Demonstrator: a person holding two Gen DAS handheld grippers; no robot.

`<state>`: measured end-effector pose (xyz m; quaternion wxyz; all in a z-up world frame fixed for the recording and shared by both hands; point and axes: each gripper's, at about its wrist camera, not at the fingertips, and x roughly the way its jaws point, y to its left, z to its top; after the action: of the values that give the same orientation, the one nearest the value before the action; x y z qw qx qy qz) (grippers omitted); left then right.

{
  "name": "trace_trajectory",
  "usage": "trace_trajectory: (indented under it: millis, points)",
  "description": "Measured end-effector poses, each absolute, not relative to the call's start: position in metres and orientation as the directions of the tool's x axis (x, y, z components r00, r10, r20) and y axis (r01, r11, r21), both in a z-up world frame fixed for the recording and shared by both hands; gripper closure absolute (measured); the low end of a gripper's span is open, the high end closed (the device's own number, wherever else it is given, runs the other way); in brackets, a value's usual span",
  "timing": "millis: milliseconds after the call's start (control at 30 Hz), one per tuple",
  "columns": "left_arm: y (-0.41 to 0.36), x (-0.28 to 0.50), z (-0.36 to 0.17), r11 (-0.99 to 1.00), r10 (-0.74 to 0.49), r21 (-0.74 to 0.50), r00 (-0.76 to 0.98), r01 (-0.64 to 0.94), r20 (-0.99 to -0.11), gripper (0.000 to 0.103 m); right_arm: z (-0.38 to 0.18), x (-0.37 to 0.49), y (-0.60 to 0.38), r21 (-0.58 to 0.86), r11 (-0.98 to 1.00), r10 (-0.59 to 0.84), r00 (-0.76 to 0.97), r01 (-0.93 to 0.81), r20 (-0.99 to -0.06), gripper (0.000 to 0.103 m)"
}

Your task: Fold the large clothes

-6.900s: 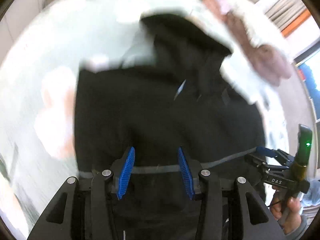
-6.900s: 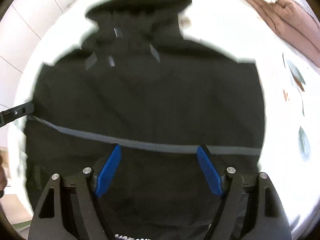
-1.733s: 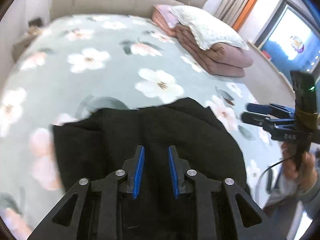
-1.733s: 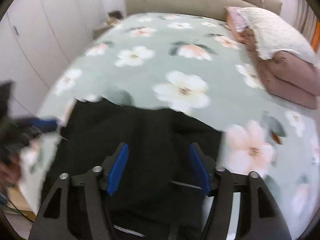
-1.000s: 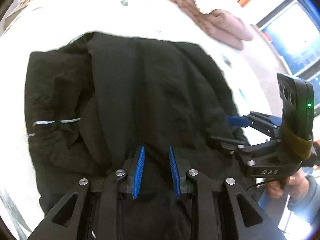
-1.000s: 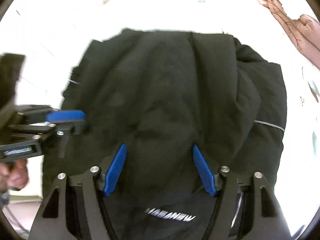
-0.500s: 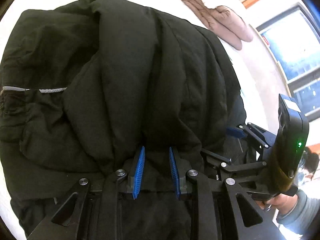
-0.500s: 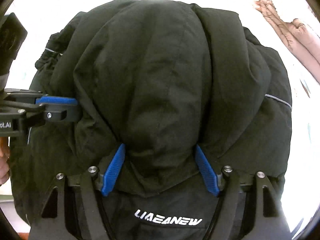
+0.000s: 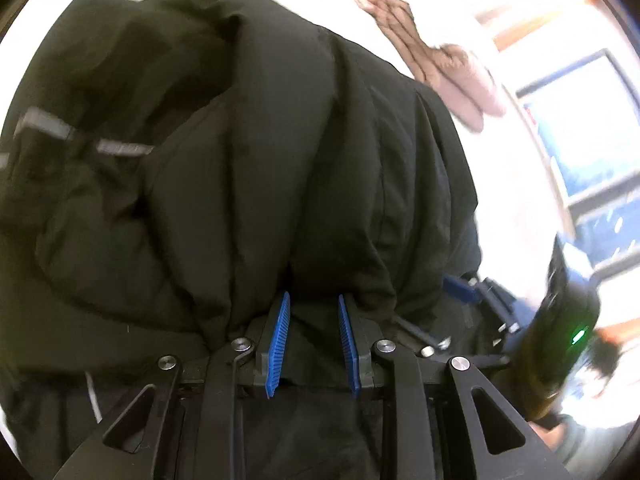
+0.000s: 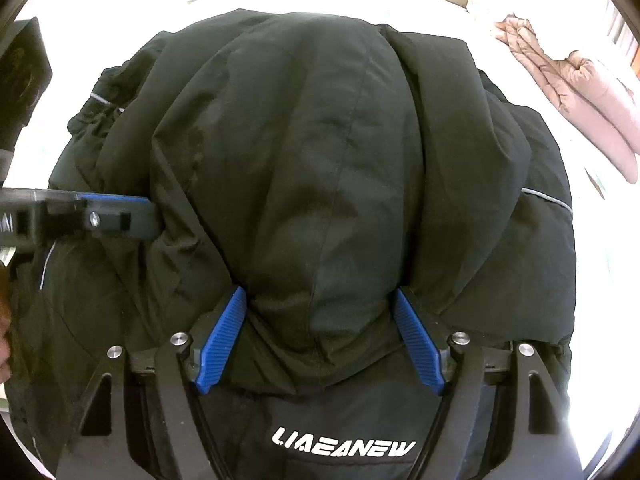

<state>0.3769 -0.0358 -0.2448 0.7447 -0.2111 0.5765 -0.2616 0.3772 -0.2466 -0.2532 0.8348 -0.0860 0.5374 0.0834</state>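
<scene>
Left wrist view: the left gripper point(image 9: 311, 344), jaws narrow, pinches a fold of the black jacket point(image 9: 248, 168), which fills the frame below the pink quilt point(image 9: 444, 68); a slack pinch could drop the flap.

Right wrist view: the right gripper point(image 10: 320, 340), jaws wide, straddles the hood point(image 10: 312, 160) above the white logo point(image 10: 344, 447) without visibly clamping; the puffy bundle may spring open.
</scene>
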Motion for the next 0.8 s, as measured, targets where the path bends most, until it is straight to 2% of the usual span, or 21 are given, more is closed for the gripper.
trace_trajectory:
  millis: [67, 133, 267, 333, 500, 633, 800]
  points:
    - [-0.022, 0.368, -0.243, 0.739, -0.668, -0.671, 0.201, 0.065, -0.716, 0.077, -0.252, 0.368, -0.251, -0.03, 0.97, 0.072, 0.399, -0.242, -0.914, 0.023]
    - [-0.011, 0.349, -0.231, 0.75, -0.65, -0.66, 0.235, 0.047, -0.723, 0.077, -0.256, 0.352, -0.261, 0.029, 0.967, 0.117, 0.34, -0.251, -0.933, 0.023]
    - [0.015, 0.293, -0.212, 0.841, -0.511, -0.54, 0.28, -0.033, -0.813, 0.074, -0.258, 0.299, -0.294, 0.078, 0.961, 0.146, 0.248, -0.264, -0.958, 0.023]
    - [0.037, 0.259, -0.207, 0.866, -0.439, -0.485, 0.28, -0.119, -0.854, 0.074, -0.25, 0.273, -0.313, 0.116, 0.96, 0.175, 0.22, -0.256, -0.96, 0.024]
    - [0.098, 0.176, -0.202, 0.863, -0.24, -0.335, 0.278, -0.379, -0.93, 0.071, -0.232, 0.224, -0.364, 0.064, 0.975, 0.111, 0.218, -0.212, -0.97, 0.024]
    - [0.136, 0.119, -0.216, 0.769, -0.25, -0.375, 0.296, -0.518, -0.922, 0.067, -0.234, 0.206, -0.409, 0.077, 0.989, 0.1, 0.187, -0.126, -0.977, 0.024]
    - [0.138, 0.085, -0.242, 0.748, -0.278, -0.377, 0.259, -0.546, -0.925, 0.062, -0.246, 0.193, -0.428, 0.121, 0.991, 0.128, 0.153, -0.054, -0.98, 0.024]
